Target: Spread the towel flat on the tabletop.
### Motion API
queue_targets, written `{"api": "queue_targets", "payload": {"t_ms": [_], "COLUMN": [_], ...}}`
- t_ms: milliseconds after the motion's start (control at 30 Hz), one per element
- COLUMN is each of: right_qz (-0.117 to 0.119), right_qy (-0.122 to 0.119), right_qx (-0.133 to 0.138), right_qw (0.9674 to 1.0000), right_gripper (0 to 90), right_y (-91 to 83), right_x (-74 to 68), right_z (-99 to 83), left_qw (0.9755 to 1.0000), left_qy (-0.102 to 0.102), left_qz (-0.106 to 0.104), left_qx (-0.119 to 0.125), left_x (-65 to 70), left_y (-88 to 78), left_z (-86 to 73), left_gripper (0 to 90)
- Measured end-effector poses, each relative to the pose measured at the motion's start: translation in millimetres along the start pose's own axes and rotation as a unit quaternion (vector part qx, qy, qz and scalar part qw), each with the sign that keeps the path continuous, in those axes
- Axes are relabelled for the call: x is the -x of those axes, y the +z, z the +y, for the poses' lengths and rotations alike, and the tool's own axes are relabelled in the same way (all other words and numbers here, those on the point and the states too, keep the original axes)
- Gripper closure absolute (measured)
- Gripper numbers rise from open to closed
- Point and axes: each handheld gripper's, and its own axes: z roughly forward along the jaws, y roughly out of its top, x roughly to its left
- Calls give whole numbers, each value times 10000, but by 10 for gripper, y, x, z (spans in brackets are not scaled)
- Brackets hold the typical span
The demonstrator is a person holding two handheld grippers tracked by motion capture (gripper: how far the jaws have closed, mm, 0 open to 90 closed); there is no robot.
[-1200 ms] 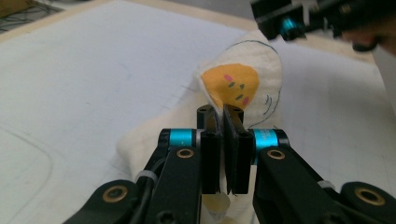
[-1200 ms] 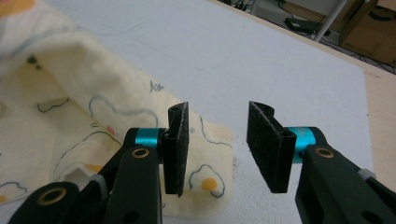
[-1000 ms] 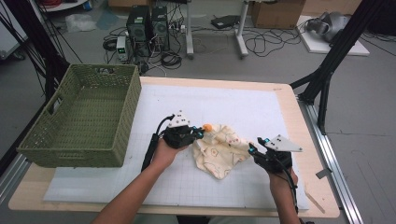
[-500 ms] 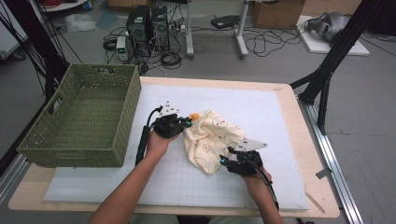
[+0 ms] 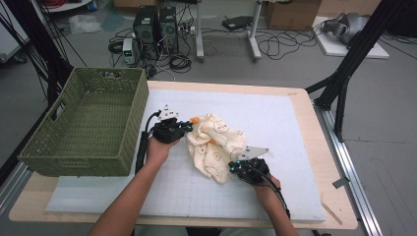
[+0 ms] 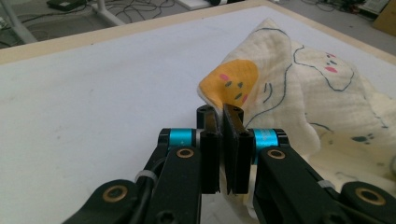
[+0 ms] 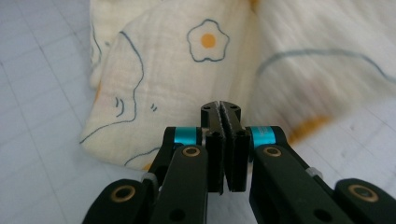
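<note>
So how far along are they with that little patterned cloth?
Early on, I'd judge. Done: the left hand-held gripper is shut on the cloth's far edge by the orange patch. In hand: the right hand-held gripper has just been closing, its jaws shut at the near edge; fabric between them isn't clear. Left: the cloth is crumpled on the white mat, and the green basket holds nothing.

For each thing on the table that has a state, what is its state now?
cloth: crumpled, lying on the white mat, gripped at two edges.
basket: upright, nothing inside.
left gripper: shut on the cloth edge.
right gripper: just closed, shut on the cloth edge.
</note>
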Motion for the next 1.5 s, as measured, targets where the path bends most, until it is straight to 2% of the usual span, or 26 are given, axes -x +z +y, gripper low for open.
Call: {"api": "queue_targets", "payload": {"t_ms": [100, 200, 300, 400, 600, 700, 733, 800, 833, 900, 967, 1033, 1133, 1200, 1267, 1300, 1367, 1433, 1467, 1500], "right_qz": [-35, -192, -568, -924, -1404, -1683, -1765, -1900, -1897, -1891, -1864, -1828, -1755, -1660, -1582, -1539, -1487, -1440, -1422, -1418], "right_qy": [23, 83, 90, 216, 497, 643, 686, 775, 798, 815, 788, 740, 686, 645, 592, 575, 595, 563, 563, 558], "right_qx": [-66, -84, -129, -170, -212, -211, -212, -243, -205, -94, 57, 181, 280, 321, 333, 330, 320, 336, 329, 328], "right_qw": [10000, 9997, 9983, 9953, 9886, 9834, 9817, 9784, 9784, 9785, 9793, 9802, 9817, 9835, 9851, 9859, 9866, 9874, 9877, 9878], "right_gripper": [892, 892, 892, 891, 891, 891, 891, 885, 879, 830, 769, 722, 688, 673, 668, 664, 658, 657, 657, 657], "right_y": [-108, -254, -387, -458, -474, -450, -442, -428, -429, -452, -486, -520, -569, -595, -602, -604, -601, -593, -588, -587], "right_x": [62, 140, 232, 340, 553, 646, 674, 717, 727, 698, 654, 612, 559, 519, 486, 471, 445, 437, 434, 435], "right_z": [-71, -143, -188, -227, -304, -286, -281, -273, -274, -268, -263, -261, -265, -268, -270, -272, -279, -287, -289, -291], "left_qw": [10000, 9998, 9994, 9991, 9997, 9998, 9998, 9996, 9994, 9980, 9963, 9949, 9934, 9924, 9912, 9903, 9885, 9888, 9900, 9916], "left_qy": [-54, -11, 93, 295, 103, -33, -105, -216, -240, -272, -174, -49, 141, 378, 599, 707, 917, 987, 998, 952], "left_qz": [15, 10, -78, 23, 128, 169, 123, -143, -206, -519, -780, -937, -997, -902, -716, -661, -541, -430, -329, -331], "left_qx": [-58, -193, -320, -293, -206, -126, -120, -142, -148, -255, -331, -377, -547, -752, -936, -996, -1074, -1031, -938, -812], "left_x": [-44, -46, 19, 107, 32, -15, -27, -28, -15, 31, 113, 213, 327, 379, 419, 431, 443, 419, 402, 370], "left_y": [-15, 19, 109, 164, 116, 56, 41, 19, 14, 25, 45, 63, 108, 165, 218, 239, 261, 241, 219, 193], "left_z": [-32, -68, -103, -106, -112, -125, -132, -157, -167, -176, -168, -158, -169, -198, -228, -240, -260, -250, -234, -215], "left_gripper": [855, 855, 849, 822, 694, 640, 616, 569, 535, 504, 472, 456, 418, 409, 440, 487, 661, 797, 869, 878]}}
